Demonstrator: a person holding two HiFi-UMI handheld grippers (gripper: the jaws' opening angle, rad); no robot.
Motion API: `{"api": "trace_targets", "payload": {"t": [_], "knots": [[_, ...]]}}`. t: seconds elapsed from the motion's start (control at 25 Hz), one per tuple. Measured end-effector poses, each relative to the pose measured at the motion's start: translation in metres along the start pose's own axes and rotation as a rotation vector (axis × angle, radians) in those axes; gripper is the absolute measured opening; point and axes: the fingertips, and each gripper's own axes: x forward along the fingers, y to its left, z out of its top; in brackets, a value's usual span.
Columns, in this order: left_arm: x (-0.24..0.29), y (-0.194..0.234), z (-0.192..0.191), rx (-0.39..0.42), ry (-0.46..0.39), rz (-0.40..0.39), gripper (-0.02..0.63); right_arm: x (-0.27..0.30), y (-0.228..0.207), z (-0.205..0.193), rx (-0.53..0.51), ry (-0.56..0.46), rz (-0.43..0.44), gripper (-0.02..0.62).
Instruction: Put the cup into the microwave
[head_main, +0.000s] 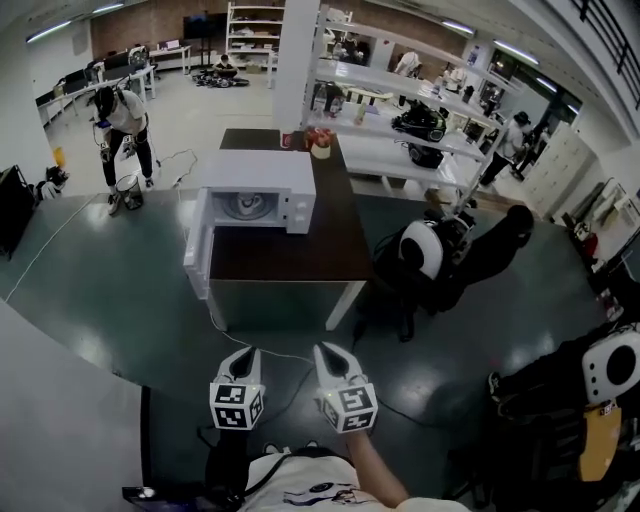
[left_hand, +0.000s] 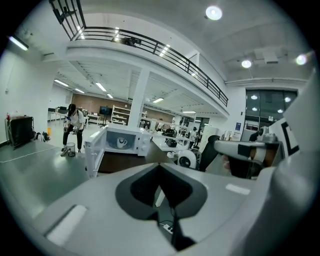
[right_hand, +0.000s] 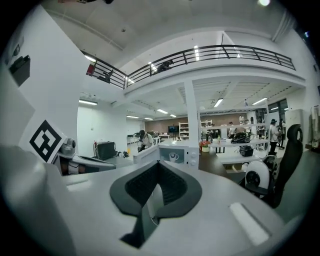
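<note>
A white microwave (head_main: 255, 185) stands on a dark table (head_main: 290, 255) with its door (head_main: 197, 245) swung open to the left. A white cup (head_main: 243, 205) sits inside it, and it also shows in the left gripper view as the cup (left_hand: 121, 142) and in the right gripper view as the cup (right_hand: 173, 157). Both grippers hang side by side over the floor, well short of the table. My left gripper (head_main: 249, 353) (left_hand: 159, 166) is shut and empty. My right gripper (head_main: 323, 349) (right_hand: 159, 164) is shut with nothing in it.
An office chair with a round white back (head_main: 425, 250) stands right of the table. A person (head_main: 120, 120) bends over at the far left. Red items and a small pot (head_main: 318, 140) sit at the table's far end. White shelving (head_main: 400, 90) runs behind. A cable (head_main: 270, 350) lies on the floor.
</note>
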Motion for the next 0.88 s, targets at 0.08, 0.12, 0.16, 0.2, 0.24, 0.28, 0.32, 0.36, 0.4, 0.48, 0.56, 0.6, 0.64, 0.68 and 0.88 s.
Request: {"api": "trace_targets", "payload": {"t": [0.08, 0.12, 0.16, 0.2, 0.24, 0.28, 0.32, 0.36, 0.4, 0.48, 0.56, 0.6, 0.64, 0.68, 0.88], "knots": [[0.001, -0.004, 0.010, 0.021, -0.030, 0.014, -0.001, -0.003, -0.006, 0.013, 0.001, -0.039, -0.005, 0.000], [0.002, -0.007, 0.014, 0.029, -0.043, 0.025, 0.000, -0.005, -0.009, 0.017, 0.003, -0.052, -0.007, 0.001], [0.003, -0.010, 0.018, 0.036, -0.054, 0.035, 0.000, -0.008, -0.013, 0.021, 0.006, -0.063, -0.009, 0.000], [0.003, -0.015, 0.023, 0.045, -0.067, 0.043, -0.001, -0.012, -0.016, 0.025, 0.007, -0.076, -0.011, 0.000], [0.004, -0.019, 0.028, 0.052, -0.080, 0.050, -0.001, -0.015, -0.019, 0.028, 0.006, -0.087, -0.011, 0.000], [0.005, -0.022, 0.032, 0.058, -0.090, 0.052, -0.001, -0.017, -0.022, 0.032, 0.004, -0.096, -0.011, 0.000], [0.007, -0.026, 0.037, 0.065, -0.095, 0.044, -0.002, -0.019, -0.026, 0.034, 0.004, -0.102, -0.013, 0.000], [0.008, -0.032, 0.040, 0.073, -0.095, 0.023, 0.000, -0.021, -0.030, 0.036, 0.010, -0.108, -0.017, 0.000], [0.009, -0.039, 0.042, 0.078, -0.095, -0.006, -0.002, -0.023, -0.035, 0.036, 0.017, -0.113, -0.022, 0.000], [0.011, -0.051, 0.045, 0.075, -0.102, -0.048, -0.002, -0.026, -0.044, 0.037, 0.027, -0.123, -0.028, 0.000], [0.014, -0.057, 0.047, 0.083, -0.107, -0.047, -0.002, -0.027, -0.048, 0.041, 0.021, -0.137, -0.021, 0.000], [0.015, -0.058, 0.048, 0.089, -0.107, -0.042, -0.002, -0.026, -0.048, 0.044, 0.015, -0.143, -0.015, 0.000], [0.016, -0.059, 0.048, 0.092, -0.106, -0.038, -0.002, -0.026, -0.048, 0.045, 0.009, -0.146, -0.009, 0.000], [0.017, -0.060, 0.049, 0.094, -0.105, -0.035, -0.002, -0.026, -0.048, 0.046, 0.003, -0.146, -0.004, 0.000], [0.015, -0.063, 0.049, 0.088, -0.108, -0.015, -0.002, -0.032, -0.047, 0.046, 0.002, -0.135, 0.010, 0.000]]}}
